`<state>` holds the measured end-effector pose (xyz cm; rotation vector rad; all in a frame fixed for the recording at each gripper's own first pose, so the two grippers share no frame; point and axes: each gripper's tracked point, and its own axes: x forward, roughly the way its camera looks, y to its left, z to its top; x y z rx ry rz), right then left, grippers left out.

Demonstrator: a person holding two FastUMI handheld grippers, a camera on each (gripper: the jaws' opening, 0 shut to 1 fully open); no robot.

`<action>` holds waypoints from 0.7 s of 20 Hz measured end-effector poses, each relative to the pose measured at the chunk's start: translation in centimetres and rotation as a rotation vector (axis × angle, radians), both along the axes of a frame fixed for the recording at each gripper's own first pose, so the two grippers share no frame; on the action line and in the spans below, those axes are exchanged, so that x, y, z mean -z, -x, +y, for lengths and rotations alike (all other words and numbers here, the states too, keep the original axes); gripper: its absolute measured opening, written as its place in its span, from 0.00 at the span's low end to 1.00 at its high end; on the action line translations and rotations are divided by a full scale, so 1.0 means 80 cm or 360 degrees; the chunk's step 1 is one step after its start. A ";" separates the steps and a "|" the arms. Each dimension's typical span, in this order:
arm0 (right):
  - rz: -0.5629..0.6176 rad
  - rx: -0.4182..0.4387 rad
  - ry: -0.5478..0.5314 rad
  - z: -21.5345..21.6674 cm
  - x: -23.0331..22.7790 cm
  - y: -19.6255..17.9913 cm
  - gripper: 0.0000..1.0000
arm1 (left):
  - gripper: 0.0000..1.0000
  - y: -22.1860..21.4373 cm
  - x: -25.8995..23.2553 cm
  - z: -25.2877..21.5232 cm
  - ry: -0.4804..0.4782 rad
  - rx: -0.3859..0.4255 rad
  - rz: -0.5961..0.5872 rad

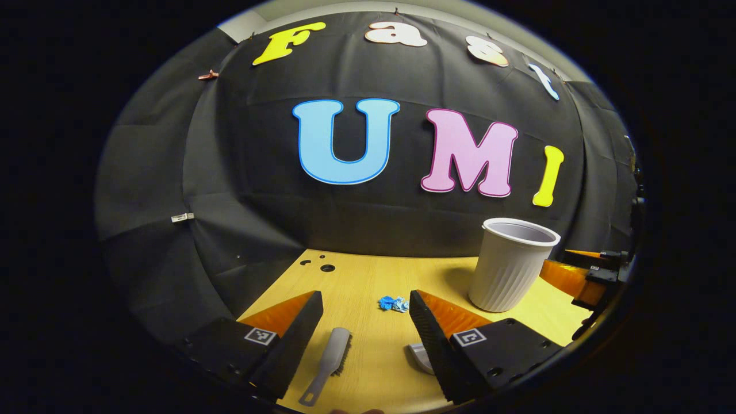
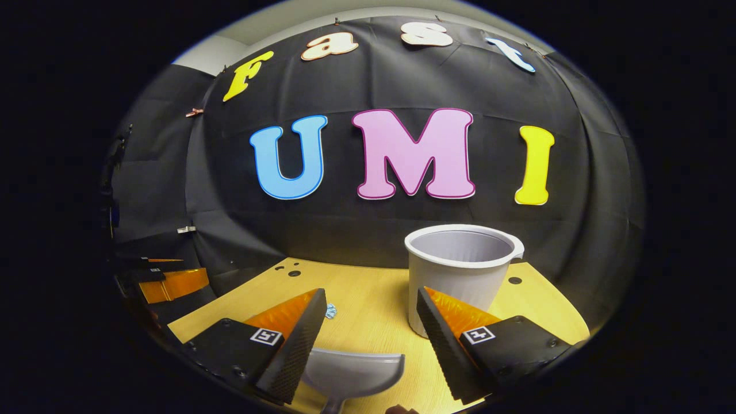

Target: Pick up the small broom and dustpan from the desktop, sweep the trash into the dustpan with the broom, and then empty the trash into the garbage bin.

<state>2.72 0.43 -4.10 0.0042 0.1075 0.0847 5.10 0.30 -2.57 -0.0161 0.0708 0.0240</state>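
Plainly, broom (image 1: 329, 363) and dustpan (image 2: 352, 372) unlabelled.

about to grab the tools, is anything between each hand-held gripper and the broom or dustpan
Nothing visible blocks either. The small broom lies on the desktop between the open fingers of the left hand-held gripper. The dustpan lies between the open fingers of the right hand-held gripper.

You have a pale wood-grain worktop (image 1: 368, 356) with small round holes (image 1: 328, 268) near its far edge, backed by the booth's black cloth wall (image 1: 259, 190), on which a small white tag (image 1: 182, 217) is clipped.
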 end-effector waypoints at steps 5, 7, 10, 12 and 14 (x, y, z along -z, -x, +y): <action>0.0049 -0.0026 0.0005 0.004 0.014 -0.012 0.98 | 0.96 -0.011 0.024 0.014 -0.0023 -0.0013 0.0092; 0.0066 -0.0027 0.0002 0.003 0.020 -0.016 0.98 | 0.95 -0.015 0.038 0.021 -0.0047 -0.0011 0.0157; 0.0104 -0.0019 -0.0012 -0.001 0.032 -0.020 0.98 | 0.95 -0.017 0.068 0.031 -0.0058 0.0008 0.0272; 0.0133 -0.0014 -0.0023 -0.003 0.044 -0.023 0.98 | 0.96 -0.018 0.096 0.038 -0.0034 0.0017 0.0385; 0.0166 -0.0007 -0.0028 -0.008 0.056 -0.026 0.98 | 0.96 -0.018 0.124 0.048 -0.0017 0.0021 0.0505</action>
